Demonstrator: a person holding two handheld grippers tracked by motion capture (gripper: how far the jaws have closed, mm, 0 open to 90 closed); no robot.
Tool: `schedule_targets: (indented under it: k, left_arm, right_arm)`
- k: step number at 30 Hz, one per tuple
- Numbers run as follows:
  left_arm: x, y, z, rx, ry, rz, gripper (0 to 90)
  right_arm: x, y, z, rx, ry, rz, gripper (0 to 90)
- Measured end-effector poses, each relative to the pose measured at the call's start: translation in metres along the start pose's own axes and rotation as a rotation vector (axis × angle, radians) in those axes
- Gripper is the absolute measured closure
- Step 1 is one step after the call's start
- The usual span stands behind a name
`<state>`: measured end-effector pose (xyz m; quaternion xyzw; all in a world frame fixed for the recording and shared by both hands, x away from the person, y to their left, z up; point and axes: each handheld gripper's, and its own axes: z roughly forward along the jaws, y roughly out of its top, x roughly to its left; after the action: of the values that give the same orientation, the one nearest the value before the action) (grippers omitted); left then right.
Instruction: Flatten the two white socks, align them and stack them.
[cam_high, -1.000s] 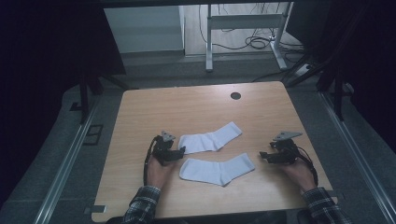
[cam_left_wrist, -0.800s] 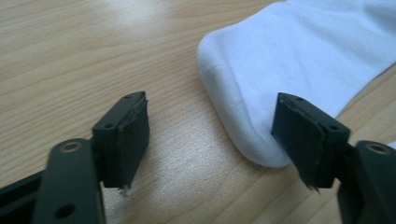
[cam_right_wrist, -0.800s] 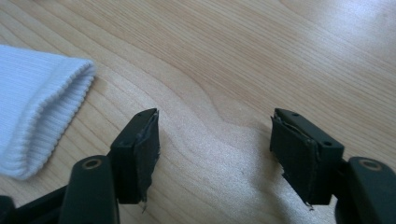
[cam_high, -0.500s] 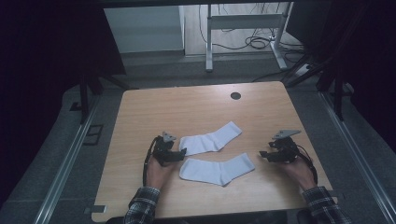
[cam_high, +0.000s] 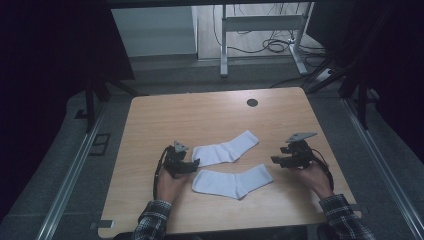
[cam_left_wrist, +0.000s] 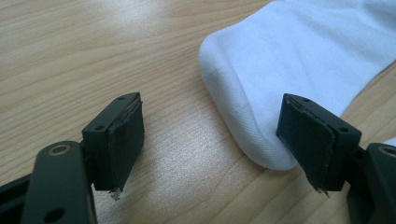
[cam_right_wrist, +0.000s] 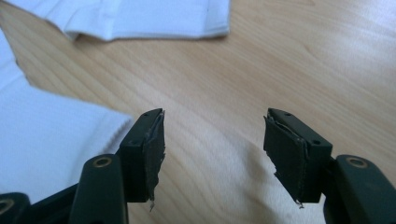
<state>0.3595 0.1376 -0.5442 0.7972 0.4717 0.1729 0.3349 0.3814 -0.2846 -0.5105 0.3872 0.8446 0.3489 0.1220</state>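
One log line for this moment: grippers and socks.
left gripper: open, at far sock toe | right gripper: open, holding nothing, beside near sock cuff | both socks flat on table

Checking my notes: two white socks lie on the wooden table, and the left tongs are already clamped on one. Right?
Not clamped. In the left gripper view the left tongs stand open, the far sock's toe just beside one pad. Two white socks, wooden table: correct.

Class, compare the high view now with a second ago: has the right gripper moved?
Yes, slightly. The right gripper has drifted away from the nearer sock's cuff, toward the table's right edge. Its jaws, just closing a little, hold nothing.
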Motion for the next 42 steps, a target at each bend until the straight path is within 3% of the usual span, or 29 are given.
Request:
schedule_targets:
  k: [3,9,11,16,22,25,27,32,42]
  left_arm:
    - [0.000,0.000,0.000,0.000,0.000,0.000,23.1]
    - [0.000,0.000,0.000,0.000,0.000,-0.001,23.1]
    - [0.000,0.000,0.000,0.000,0.000,-0.001,23.1]
    - [0.000,0.000,0.000,0.002,0.000,0.001,23.1]
    - [0.000,0.000,0.000,0.002,0.000,0.001,23.1]
    - [0.000,0.000,0.000,0.002,0.000,0.000,23.1]
    - [0.000,0.000,0.000,0.002,0.000,0.000,23.1]
    - [0.000,0.000,0.000,0.001,0.000,-0.001,23.1]
    - [0.000,0.000,0.000,0.001,0.000,0.000,23.1]
  right_arm:
    - [0.001,0.008,0.002,-0.004,-0.003,-0.004,38.2]
    - [0.000,0.026,0.006,-0.025,-0.059,-0.010,39.3]
    - [-0.002,0.036,0.009,-0.043,-0.040,0.018,39.8]
    - [-0.002,0.050,0.019,-0.061,-0.032,0.033,39.9]
    - [-0.002,0.061,0.033,-0.054,-0.019,0.025,42.8]
    - [0.001,0.067,0.042,-0.057,-0.018,-0.003,43.8]
    - [0.002,0.070,0.045,-0.051,-0.028,-0.023,45.0]
    - [0.002,0.070,0.052,-0.052,-0.021,-0.025,46.2]
    - [-0.001,0.065,0.069,-0.025,-0.052,-0.039,46.9]
